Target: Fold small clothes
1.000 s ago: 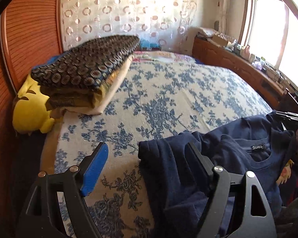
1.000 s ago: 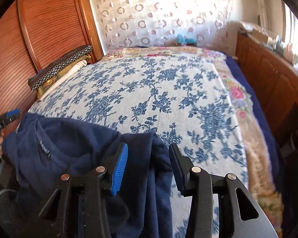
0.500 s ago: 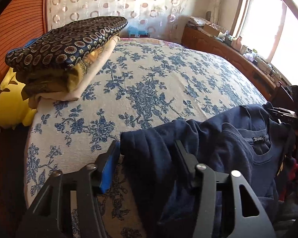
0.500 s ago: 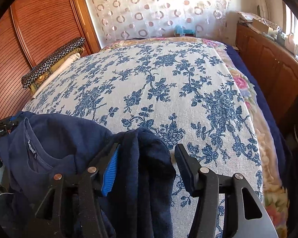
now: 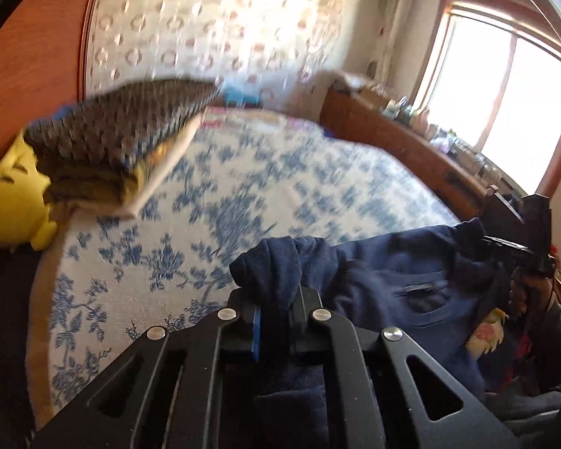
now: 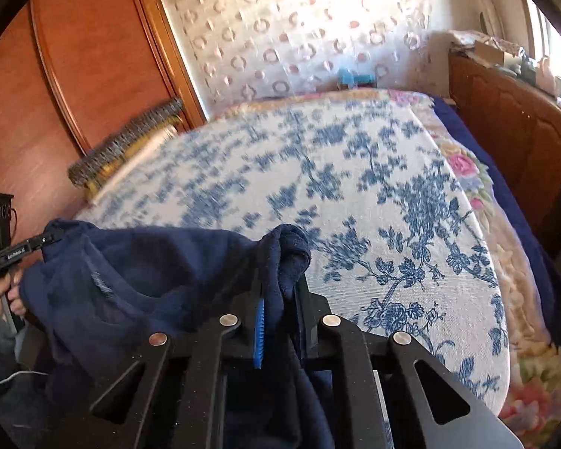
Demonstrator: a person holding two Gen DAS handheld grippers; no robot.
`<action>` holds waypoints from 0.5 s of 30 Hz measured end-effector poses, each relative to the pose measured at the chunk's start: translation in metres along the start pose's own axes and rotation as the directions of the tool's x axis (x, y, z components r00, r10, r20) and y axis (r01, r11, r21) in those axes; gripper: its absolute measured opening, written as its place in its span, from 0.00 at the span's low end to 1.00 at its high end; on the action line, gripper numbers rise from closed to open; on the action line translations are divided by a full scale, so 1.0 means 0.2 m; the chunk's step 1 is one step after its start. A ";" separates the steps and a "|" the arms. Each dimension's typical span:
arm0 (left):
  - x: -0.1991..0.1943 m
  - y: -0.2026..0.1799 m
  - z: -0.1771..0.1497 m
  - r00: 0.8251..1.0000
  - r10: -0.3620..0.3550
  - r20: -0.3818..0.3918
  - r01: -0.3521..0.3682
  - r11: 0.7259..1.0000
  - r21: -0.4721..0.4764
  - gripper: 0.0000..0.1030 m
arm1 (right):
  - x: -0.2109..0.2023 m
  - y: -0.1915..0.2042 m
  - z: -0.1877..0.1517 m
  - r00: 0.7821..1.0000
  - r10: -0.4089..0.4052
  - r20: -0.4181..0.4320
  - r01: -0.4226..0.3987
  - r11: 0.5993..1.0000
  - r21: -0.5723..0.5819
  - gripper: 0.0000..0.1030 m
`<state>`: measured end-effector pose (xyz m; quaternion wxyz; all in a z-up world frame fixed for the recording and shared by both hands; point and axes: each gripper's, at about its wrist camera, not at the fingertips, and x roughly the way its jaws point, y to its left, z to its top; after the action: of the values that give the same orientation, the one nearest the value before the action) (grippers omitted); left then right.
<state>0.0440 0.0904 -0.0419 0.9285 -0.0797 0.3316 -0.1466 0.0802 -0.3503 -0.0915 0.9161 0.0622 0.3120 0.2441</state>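
The left gripper (image 5: 276, 318) is pinching a bunched-up bit of a dark blue shirt (image 5: 400, 280). Its two fingers are squeezed tight on the cloth, and a lump of cloth pokes up past the tips. The right gripper (image 6: 278, 318) is still closing, and its pads already press on another bunch of the same shirt (image 6: 149, 269). One pad on each gripper is bright blue.

The shirt hangs stretched between the two grippers, just above the near edge of the bed (image 5: 243, 194). Its neck hole and little label face up. In the right view a hand (image 6: 7, 295) shows at the far left, holding the handle of the other gripper.

The bed has a white cover with blue flowers. At its far left corner sits a pile of folded blankets (image 5: 112, 149), dark with small rings on top, beside a yellow soft toy (image 5: 15, 202). Behind the bed hangs a pale curtain (image 5: 213, 33) with round shapes. A brown wooden cupboard (image 6: 93, 48) stands on the left. A long wooden shelf (image 5: 404, 138) runs under a bright window (image 5: 505, 93) on the right. Both views are blurry.
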 end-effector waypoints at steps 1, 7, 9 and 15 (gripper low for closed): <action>-0.04 -0.02 0.01 1.000 -0.002 0.018 0.002 1.000 0.006 0.10 | -0.04 0.01 -0.01 1.000 0.008 0.016 -0.008 1.000 -0.003 0.11; -0.31 -0.13 0.09 0.991 -0.028 0.134 0.022 0.999 0.048 0.09 | -0.30 0.10 -0.01 0.993 0.033 0.112 -0.025 0.997 -0.070 0.10; -0.39 -0.16 0.12 0.984 -0.037 0.177 0.027 0.998 0.061 0.09 | -0.41 0.13 0.00 0.988 0.043 0.148 -0.030 0.995 -0.090 0.10; -0.65 -0.26 0.30 0.944 -0.076 0.320 0.036 0.991 0.127 0.09 | -0.82 0.24 0.09 0.955 0.076 0.288 -0.025 0.984 -0.176 0.10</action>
<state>-0.0244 0.0864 0.0936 0.9689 -0.0565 0.1627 -0.1774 -0.0416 -0.3878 0.0240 0.9476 0.0273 0.1488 0.2813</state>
